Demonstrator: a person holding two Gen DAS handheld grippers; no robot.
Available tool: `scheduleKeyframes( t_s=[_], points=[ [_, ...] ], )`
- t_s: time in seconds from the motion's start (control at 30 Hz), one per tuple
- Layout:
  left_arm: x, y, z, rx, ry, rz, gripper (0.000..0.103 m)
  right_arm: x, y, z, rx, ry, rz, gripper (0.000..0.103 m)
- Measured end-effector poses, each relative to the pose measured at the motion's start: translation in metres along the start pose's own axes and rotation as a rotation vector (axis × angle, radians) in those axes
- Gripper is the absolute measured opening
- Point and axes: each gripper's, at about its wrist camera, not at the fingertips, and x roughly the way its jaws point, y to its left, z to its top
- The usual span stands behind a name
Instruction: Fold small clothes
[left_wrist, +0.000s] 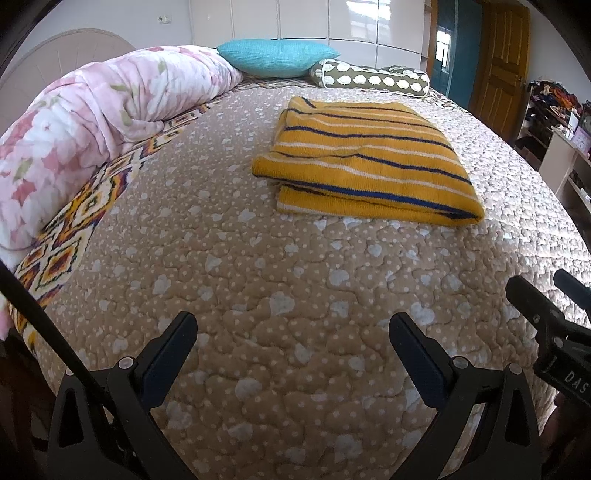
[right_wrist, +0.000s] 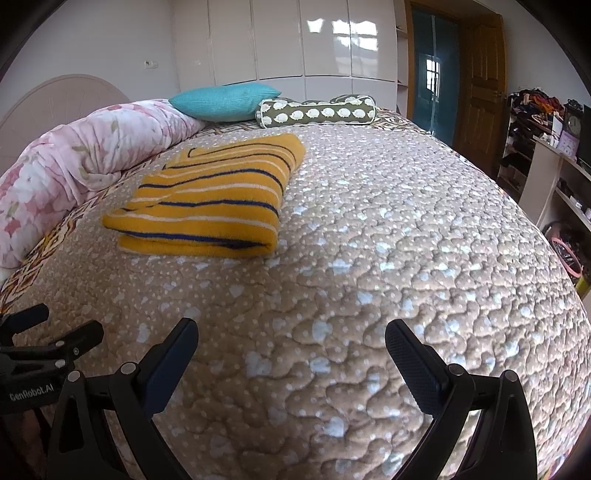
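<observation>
- Bed quilt (left_wrist: 221, 258), beige with pale blotches, takes up most of both views; wide bare stretch in front of my tongs, nothing lying on it near me.
- Left side bounded by a rolled pink floral blanket (left_wrist: 85, 122) running along the bed edge; patterned orange border strip (left_wrist: 74, 221) shows just under it.
- Far end: teal pillow (left_wrist: 277, 57) and an olive bolster (left_wrist: 373, 77) with white shapes, touching each other, headboard (right_wrist: 55, 103) at far left.
- Right side: quilt drops off toward shelves (right_wrist: 554, 177) and a wooden door (right_wrist: 480, 96); roomy on that side in the right wrist view.
- Folded yellow striped sweater (left_wrist: 365, 162) lies flat on the quilt, mid bed, well apart from both tongs; nearer the pink blanket than the right edge, short of the pillows.
- My left tongs (left_wrist: 293, 332): fingers spread wide, nothing between them, hovering low over bare quilt.
- My right tongs (right_wrist: 291, 336): fingers spread wide too, empty, not touching the sweater.
- The two tongs sit side by side near the bed's near edge; each shows in the other's view at the frame edge.
</observation>
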Motion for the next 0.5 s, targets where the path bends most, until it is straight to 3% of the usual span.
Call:
scheduleKeyframes(
  t_s=[0.5],
  points=[
    [0.012,0.022,0.04,-0.025,-0.029,0.007,0.103,0.003,0.007,0.03,-0.028,-0.027,-0.012,0.103]
  ],
)
